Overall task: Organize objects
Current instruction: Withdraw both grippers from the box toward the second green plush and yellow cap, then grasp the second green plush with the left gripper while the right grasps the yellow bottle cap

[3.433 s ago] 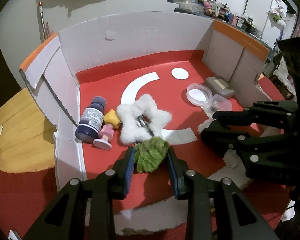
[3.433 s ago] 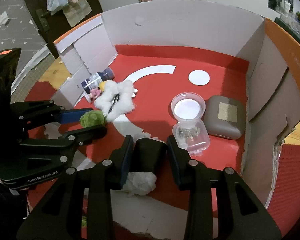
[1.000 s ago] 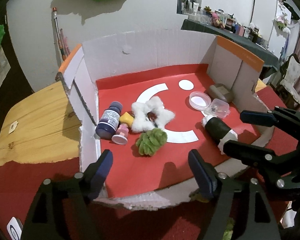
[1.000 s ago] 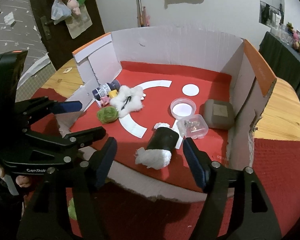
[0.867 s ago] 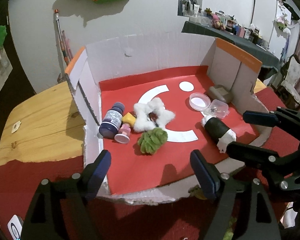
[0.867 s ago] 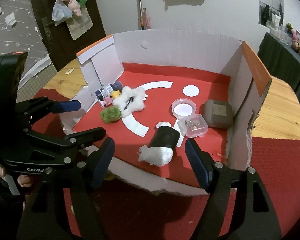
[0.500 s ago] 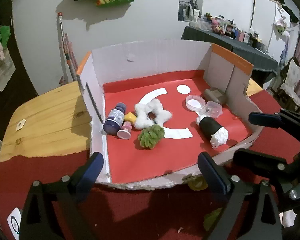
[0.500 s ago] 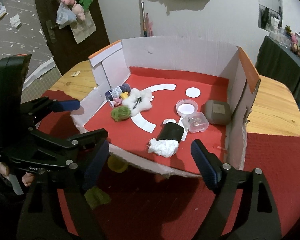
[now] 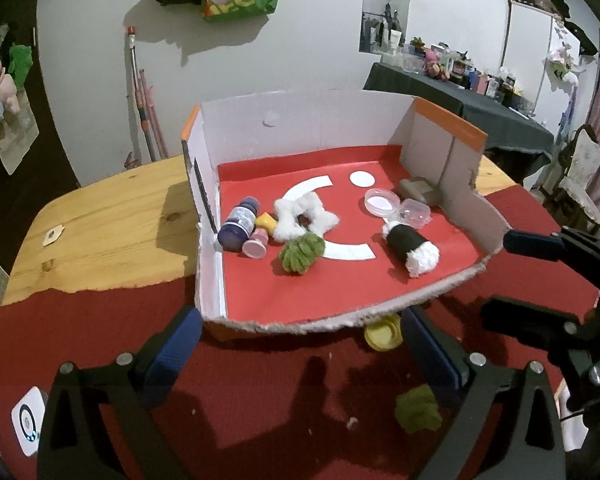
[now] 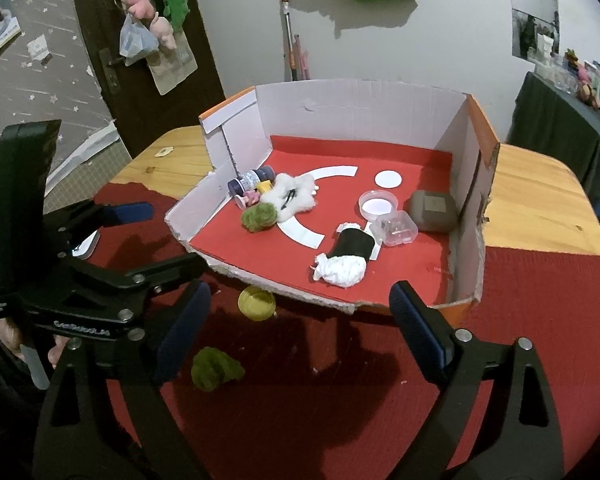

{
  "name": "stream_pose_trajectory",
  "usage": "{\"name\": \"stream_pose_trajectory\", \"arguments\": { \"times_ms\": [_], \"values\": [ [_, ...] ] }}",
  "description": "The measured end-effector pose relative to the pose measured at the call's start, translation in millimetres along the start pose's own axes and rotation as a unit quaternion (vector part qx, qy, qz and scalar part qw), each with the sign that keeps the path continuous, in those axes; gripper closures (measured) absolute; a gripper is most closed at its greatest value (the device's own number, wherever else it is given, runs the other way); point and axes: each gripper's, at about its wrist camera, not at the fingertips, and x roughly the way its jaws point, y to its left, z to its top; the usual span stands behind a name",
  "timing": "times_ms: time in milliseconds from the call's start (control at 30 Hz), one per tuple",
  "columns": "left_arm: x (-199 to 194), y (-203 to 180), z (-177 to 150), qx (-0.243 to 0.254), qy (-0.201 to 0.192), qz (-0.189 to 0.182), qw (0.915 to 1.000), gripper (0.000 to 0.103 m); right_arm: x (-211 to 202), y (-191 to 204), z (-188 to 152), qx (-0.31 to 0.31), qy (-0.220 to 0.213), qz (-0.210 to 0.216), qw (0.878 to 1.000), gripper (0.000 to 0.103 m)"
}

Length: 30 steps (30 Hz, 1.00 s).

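We hold our left gripper (image 9: 300, 344) wide apart and empty, short of the cardboard box (image 9: 340, 316). The loose green pom-pom (image 10: 216, 368) and yellow cap (image 10: 256, 303) sit outside; our equally spread right gripper (image 10: 300, 316) could nudge them away.

The open white cardboard box (image 9: 308, 136) has rough, torn matt edges and a smooth red paper floor, and it sits on a pale varnished wooden worktop (image 9: 112, 224) partly covered by dull red cloth (image 9: 260, 396). Inside lie a fluffy green yarn pompom (image 9: 302, 254), a woolly white star-shaped ring (image 9: 306, 220), a glossy dark blue plastic bottle (image 9: 238, 228) and clear shiny plastic tubs (image 9: 414, 214).
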Motion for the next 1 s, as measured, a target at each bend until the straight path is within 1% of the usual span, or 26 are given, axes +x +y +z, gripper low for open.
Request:
{"name": "stream_pose_trajectory", "arguments": {
  "times_ms": [267, 367, 433, 767, 833, 1000],
  "values": [
    [-9.0, -8.0, -20.3, 0.003, 0.005, -0.015, 0.9999, 0.001, -6.0, -4.6, -9.4, 0.016, 0.000, 0.000, 1.000, 0.011],
    [-11.8, -12.5, -27.4, 0.007, 0.008, -0.023, 0.9997, 0.001, -7.1, -6.4, -12.5, 0.021, 0.000, 0.000, 1.000, 0.008],
    [-13.0, -16.4, -32.5, 0.009, 0.010, -0.028, 0.9995, 0.001, -7.2, -8.0, -14.1, 0.024, 0.002, -0.001, 1.000, 0.008],
    [-4.0, -45.0, -53.3, 0.021, 0.029, -0.056, 0.9978, 0.001, -4.3, -14.8, -20.4, 0.039, 0.008, -0.006, 0.999, 0.007],
    [2.8, -51.6, -57.7, 0.027, 0.033, -0.048, 0.9979, 0.001, -3.6, -15.4, -20.6, 0.040, 0.009, -0.007, 0.999, 0.007],
    [16.3, -50.2, -62.3, 0.026, 0.032, -0.003, 0.9991, 0.001, -0.6, -16.7, -22.6, 0.042, 0.013, -0.008, 0.999, 0.007]
  ]
}}
